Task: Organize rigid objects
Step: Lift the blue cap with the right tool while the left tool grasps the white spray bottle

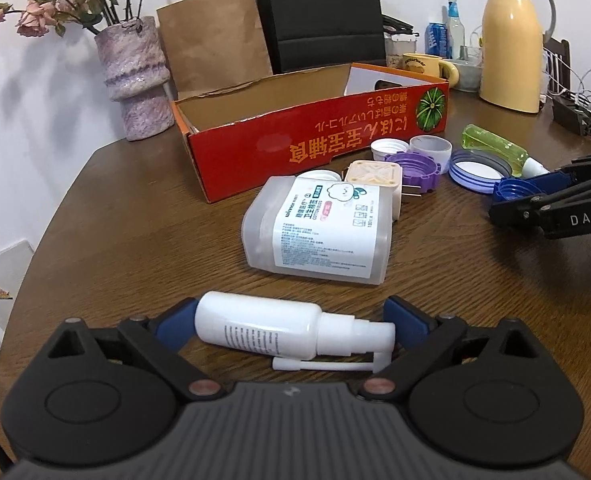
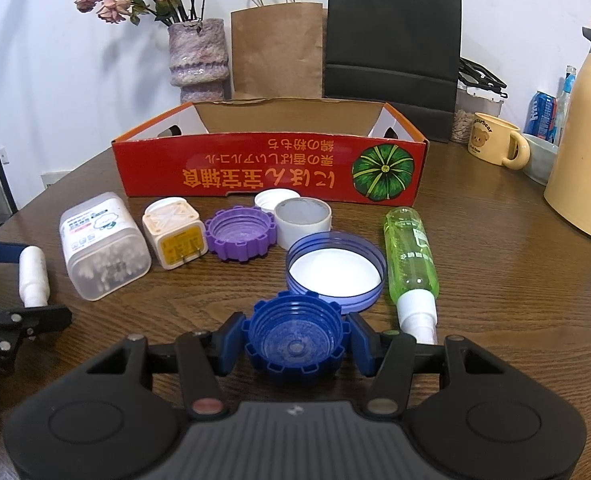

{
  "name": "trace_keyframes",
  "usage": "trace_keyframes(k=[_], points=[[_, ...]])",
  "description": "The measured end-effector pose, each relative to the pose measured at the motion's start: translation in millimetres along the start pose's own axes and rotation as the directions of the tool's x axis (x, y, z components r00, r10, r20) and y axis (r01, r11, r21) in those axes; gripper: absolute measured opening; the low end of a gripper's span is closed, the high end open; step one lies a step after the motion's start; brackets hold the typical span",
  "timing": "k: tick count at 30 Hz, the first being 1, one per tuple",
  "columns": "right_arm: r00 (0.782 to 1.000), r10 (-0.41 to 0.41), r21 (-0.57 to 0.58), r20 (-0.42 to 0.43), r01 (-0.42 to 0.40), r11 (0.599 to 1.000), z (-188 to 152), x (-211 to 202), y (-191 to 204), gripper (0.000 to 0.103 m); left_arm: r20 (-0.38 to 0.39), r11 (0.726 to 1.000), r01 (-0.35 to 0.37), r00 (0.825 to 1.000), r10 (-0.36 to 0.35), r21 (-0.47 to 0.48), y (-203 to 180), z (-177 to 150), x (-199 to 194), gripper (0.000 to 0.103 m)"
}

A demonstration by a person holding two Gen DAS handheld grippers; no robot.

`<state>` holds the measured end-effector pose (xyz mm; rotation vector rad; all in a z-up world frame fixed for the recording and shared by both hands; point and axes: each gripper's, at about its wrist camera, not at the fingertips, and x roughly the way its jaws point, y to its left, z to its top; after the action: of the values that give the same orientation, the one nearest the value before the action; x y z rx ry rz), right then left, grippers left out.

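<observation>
My left gripper (image 1: pixel 291 320) is shut on a white spray bottle (image 1: pixel 279 326) held crosswise end to end; it also shows in the right wrist view (image 2: pixel 33 276). My right gripper (image 2: pixel 293 338) is shut on a dark blue ridged cap (image 2: pixel 293 334), mouth up, low over the table. On the table lie a cotton swab box (image 1: pixel 319 232), a cream plug adapter (image 2: pixel 175 232), a purple cap (image 2: pixel 241 234), a grey-white cap (image 2: pixel 303 220), a wide blue lid (image 2: pixel 335 272) and a green spray bottle (image 2: pixel 409 252). The open red cardboard box (image 2: pixel 271 168) stands behind them.
A lilac vase with dried roses (image 2: pixel 197 56), a brown paper bag (image 2: pixel 277 48) and a black bag (image 2: pixel 391 44) stand behind the box. A yellow thermos (image 2: pixel 587 132), a bear mug (image 2: pixel 493 140) and cans are at the right. The table edge curves at the left.
</observation>
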<state>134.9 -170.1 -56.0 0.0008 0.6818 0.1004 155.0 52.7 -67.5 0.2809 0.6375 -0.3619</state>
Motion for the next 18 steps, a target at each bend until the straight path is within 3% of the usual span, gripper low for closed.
trace_keyframes(k=[18], points=[[0.998,0.038,-0.010,0.041,-0.038,0.999,3,-16,-1,0.054,0.038,0.995,-0.086,0.995,0.088,-0.048,-4,3,-21,0.099]])
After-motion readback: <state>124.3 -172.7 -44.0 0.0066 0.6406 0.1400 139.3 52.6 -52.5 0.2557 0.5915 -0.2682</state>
